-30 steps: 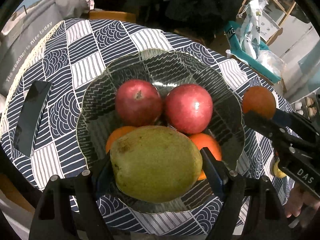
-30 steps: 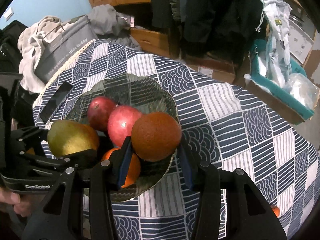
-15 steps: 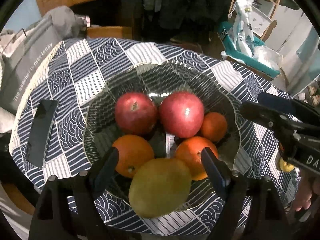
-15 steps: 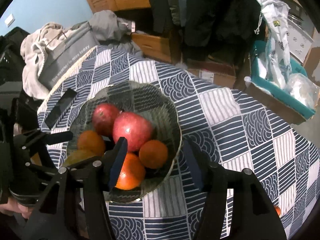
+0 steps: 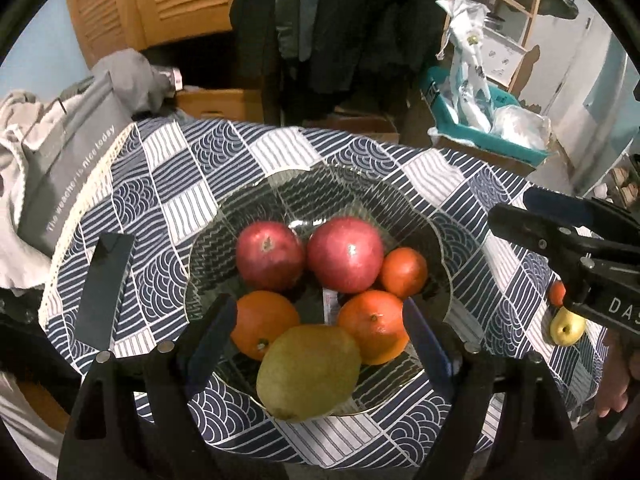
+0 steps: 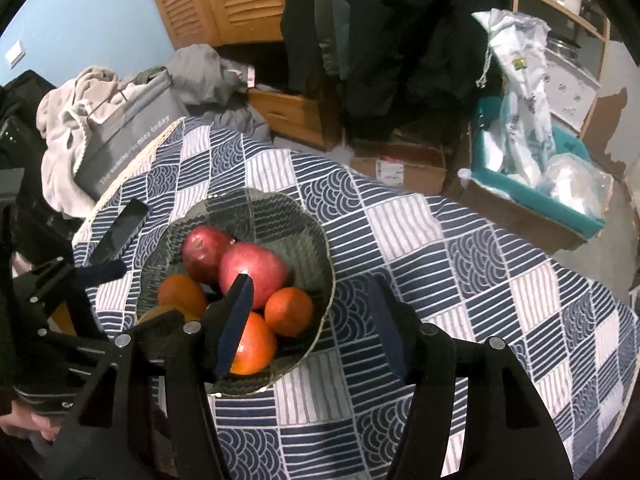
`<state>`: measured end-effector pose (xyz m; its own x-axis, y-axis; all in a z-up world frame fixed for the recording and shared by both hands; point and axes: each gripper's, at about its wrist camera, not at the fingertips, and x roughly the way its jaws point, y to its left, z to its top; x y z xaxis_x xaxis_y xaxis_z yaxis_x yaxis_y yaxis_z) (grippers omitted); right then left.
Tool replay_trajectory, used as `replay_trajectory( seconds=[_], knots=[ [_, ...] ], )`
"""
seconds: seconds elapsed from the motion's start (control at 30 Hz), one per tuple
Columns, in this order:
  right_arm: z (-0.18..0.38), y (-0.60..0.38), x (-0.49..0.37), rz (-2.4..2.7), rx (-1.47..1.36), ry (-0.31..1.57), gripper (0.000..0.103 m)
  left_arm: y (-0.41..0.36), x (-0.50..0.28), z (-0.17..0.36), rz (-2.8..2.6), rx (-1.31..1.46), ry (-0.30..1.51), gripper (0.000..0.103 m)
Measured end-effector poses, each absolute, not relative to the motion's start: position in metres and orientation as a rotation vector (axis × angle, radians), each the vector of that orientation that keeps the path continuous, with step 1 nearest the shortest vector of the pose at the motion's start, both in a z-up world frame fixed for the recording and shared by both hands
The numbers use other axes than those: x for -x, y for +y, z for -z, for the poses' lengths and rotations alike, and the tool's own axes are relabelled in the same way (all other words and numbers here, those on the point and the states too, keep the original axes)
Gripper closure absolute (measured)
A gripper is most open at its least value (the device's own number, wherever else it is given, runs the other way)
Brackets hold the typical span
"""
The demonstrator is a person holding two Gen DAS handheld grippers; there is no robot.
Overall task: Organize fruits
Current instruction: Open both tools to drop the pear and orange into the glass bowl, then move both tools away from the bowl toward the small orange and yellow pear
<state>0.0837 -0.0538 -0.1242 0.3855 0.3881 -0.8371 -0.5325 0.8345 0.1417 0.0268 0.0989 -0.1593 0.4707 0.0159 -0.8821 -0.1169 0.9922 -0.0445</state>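
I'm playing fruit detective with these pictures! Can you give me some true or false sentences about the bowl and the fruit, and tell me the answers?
1. Two red apples sit side by side in the glass bowl. True: the left apple and the right apple lie at the back of the pile.
2. The bowl holds only one orange. False: there are three, including the smallest orange on the right.
3. The green pear lies at the bowl's near edge. True.
4. The left gripper is squeezing the pear. False: its jaws stand apart, clear of the pear.
5. All the fruit is in the bowl. False: a small yellow fruit lies on the tablecloth.
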Motion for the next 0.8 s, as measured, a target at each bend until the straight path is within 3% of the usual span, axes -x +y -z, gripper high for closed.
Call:
replay_trajectory(
  seconds=[0.2, 0.8],
  knots=[
    [0.109, -0.067, -0.077, -0.553, 0.175, 0.97, 0.037, 0.089, -0.024, 0.143, -0.071, 0.084, 1.027, 0.017],
    [0.071, -0.138, -0.056, -0.412, 0.164, 0.882, 0.037, 0.042, -0.019, 0.097, -0.021, 0.03, 0.888, 0.017]
  ],
)
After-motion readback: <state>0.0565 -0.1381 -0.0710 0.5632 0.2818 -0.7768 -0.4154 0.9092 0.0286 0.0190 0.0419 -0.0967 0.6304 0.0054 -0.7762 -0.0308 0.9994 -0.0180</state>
